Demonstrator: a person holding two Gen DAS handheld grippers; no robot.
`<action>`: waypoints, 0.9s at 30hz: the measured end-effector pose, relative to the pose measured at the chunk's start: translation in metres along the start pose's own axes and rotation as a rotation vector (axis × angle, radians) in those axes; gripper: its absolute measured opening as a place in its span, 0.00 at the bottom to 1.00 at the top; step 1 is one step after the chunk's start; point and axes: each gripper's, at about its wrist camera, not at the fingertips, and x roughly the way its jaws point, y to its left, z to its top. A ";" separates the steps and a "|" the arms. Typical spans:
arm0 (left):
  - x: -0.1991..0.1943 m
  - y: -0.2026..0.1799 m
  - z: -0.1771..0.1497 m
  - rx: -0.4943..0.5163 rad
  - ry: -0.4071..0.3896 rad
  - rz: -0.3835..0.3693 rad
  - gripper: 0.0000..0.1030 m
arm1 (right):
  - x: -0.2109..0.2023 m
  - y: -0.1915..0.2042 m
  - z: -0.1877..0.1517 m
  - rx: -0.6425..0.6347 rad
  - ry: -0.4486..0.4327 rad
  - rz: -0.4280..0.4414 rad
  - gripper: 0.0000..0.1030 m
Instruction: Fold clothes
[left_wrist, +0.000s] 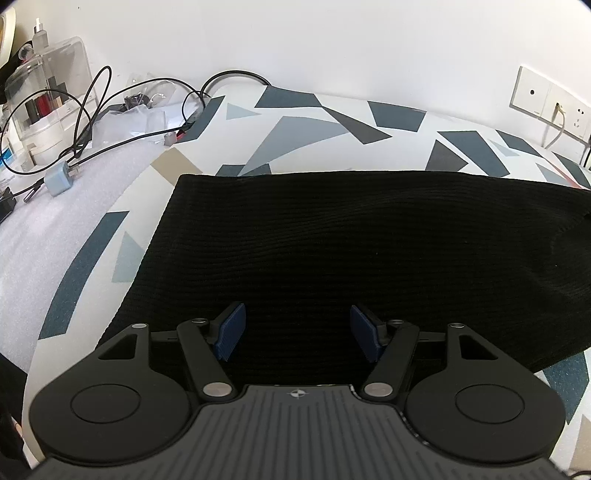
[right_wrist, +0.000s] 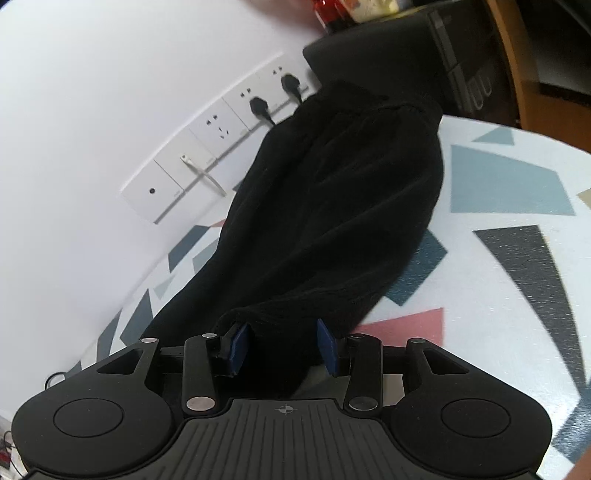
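Note:
A black ribbed knit garment (left_wrist: 332, 251) lies flat on a table covered by a white cloth with grey and blue shapes (left_wrist: 295, 125). My left gripper (left_wrist: 297, 332) hovers open just above the garment's near part, with nothing between its blue pads. In the right wrist view a long black part of the garment (right_wrist: 332, 206) stretches away toward the wall. My right gripper (right_wrist: 284, 345) is open at its near end, and a bunched edge of the fabric sits between its pads and over the left finger.
Tangled black cables, a pale blue charger (left_wrist: 59, 181) and a clear organiser (left_wrist: 48, 92) crowd the white foam sheet at the left. Wall sockets (right_wrist: 221, 129) with two plugs run along the back. A black box (right_wrist: 406, 44) stands beyond the garment's far end.

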 end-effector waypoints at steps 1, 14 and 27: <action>0.000 0.000 0.000 0.002 0.000 -0.001 0.65 | 0.004 0.001 0.001 0.003 0.001 -0.008 0.41; 0.005 0.009 0.002 0.006 0.000 -0.025 0.75 | 0.023 -0.008 -0.023 0.034 0.023 -0.139 0.17; 0.006 0.014 0.001 0.033 -0.013 -0.093 0.74 | -0.040 0.035 0.011 -0.393 -0.030 -0.192 0.37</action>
